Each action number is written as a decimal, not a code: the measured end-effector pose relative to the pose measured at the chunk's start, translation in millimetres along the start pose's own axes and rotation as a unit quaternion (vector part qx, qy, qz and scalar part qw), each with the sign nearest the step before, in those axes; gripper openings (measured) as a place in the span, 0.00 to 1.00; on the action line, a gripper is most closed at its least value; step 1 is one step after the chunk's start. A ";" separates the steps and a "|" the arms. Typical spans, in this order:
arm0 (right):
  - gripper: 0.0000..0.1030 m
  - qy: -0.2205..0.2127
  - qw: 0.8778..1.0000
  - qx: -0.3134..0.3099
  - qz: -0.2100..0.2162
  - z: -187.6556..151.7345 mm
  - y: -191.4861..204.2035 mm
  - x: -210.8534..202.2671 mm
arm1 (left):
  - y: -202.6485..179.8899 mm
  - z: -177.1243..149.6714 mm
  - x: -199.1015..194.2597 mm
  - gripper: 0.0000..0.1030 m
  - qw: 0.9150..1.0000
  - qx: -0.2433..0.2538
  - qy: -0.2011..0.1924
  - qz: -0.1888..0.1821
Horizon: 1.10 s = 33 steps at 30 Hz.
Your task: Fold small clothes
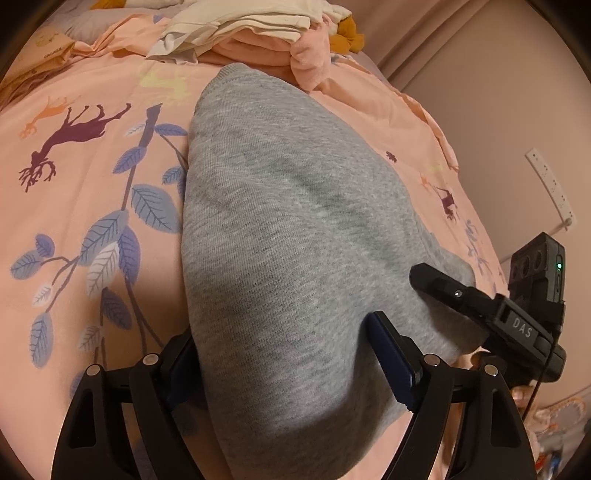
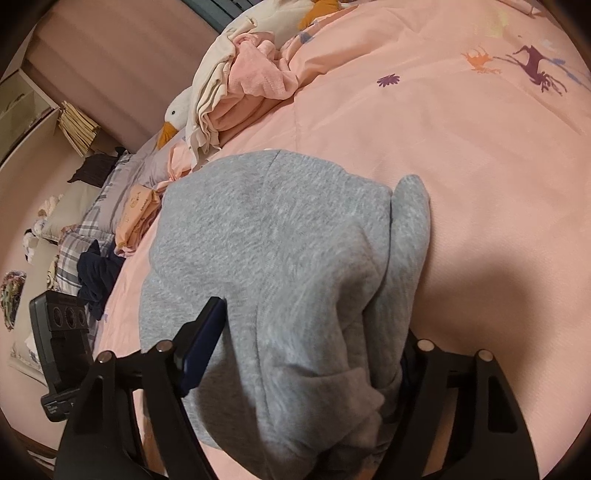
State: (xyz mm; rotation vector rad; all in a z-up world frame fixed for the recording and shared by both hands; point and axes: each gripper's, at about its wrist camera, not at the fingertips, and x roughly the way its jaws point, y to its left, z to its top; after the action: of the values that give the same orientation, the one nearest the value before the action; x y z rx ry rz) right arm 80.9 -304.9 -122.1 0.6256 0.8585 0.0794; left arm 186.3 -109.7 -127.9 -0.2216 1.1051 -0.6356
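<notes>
A small grey knit garment (image 1: 288, 229) lies folded on the pink printed bedspread (image 1: 92, 229). My left gripper (image 1: 288, 354) is open, its jaws set wide apart either side of the garment's near end. One finger sits on the cloth and the other is partly hidden under its left edge. My right gripper (image 2: 310, 339) is also open and straddles the same garment (image 2: 280, 236) from the other side. Its right finger is hidden under a fold. The right gripper (image 1: 480, 306) also shows in the left wrist view, at the garment's right edge.
A heap of cream and pink clothes (image 1: 251, 33) lies at the far end of the bed. A goose plush (image 2: 177, 114), pillows (image 2: 92, 206) and a dark garment (image 2: 98, 273) lie at the left in the right wrist view. A wall with a power strip (image 1: 550, 184) stands at the right.
</notes>
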 end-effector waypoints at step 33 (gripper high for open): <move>0.28 -0.136 0.959 -0.247 -0.010 -30.4 109.5 -38.2 | 8.4 -20.0 -71.7 0.61 0.996 0.028 -0.081 0.005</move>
State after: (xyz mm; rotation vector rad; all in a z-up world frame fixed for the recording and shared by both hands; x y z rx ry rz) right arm 53.1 -212.3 -51.2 0.1507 0.5465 0.1793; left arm 150.6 -58.7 -86.3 -0.2147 0.9299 -0.6280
